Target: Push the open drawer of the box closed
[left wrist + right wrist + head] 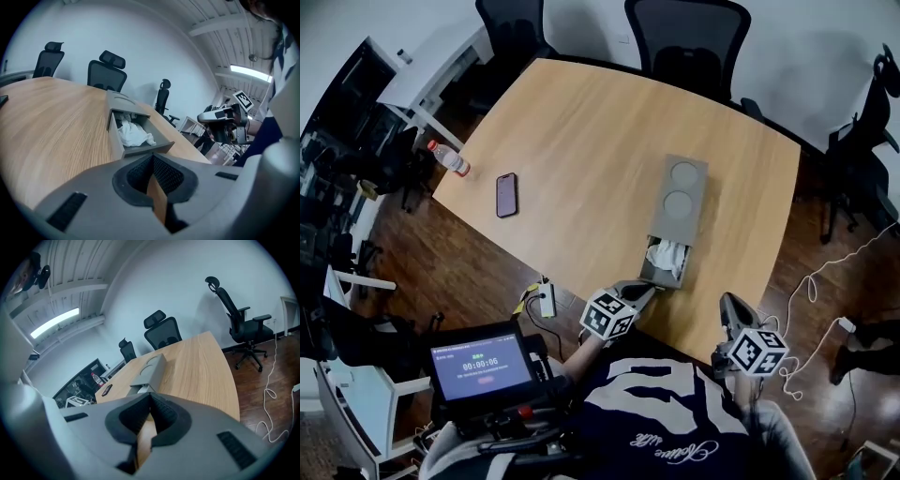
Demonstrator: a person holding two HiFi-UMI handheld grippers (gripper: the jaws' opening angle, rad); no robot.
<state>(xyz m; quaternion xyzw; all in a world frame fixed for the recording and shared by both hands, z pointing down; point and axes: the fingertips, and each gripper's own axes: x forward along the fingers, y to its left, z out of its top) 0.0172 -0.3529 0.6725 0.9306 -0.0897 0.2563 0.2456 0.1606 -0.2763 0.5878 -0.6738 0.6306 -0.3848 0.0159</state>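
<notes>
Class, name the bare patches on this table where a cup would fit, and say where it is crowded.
Bare: the wide stretch between the phone and the box; the far end toward the chairs; the strip right of the box. Crowded: the near edge, by the open drawer and left tongs.

Screen (pixel 481 364), head view, lower left: the timer reads 00:00:06; the smaller lines around it are too small to read. Shirt (pixel 675 412): white cursive lettering, not legible. Bottle (pixel 448 157): red label, print too small to read. Left tool (pixel 643 288) and right tool (pixel 728 301): black-and-white square code markers on each cube.
</notes>
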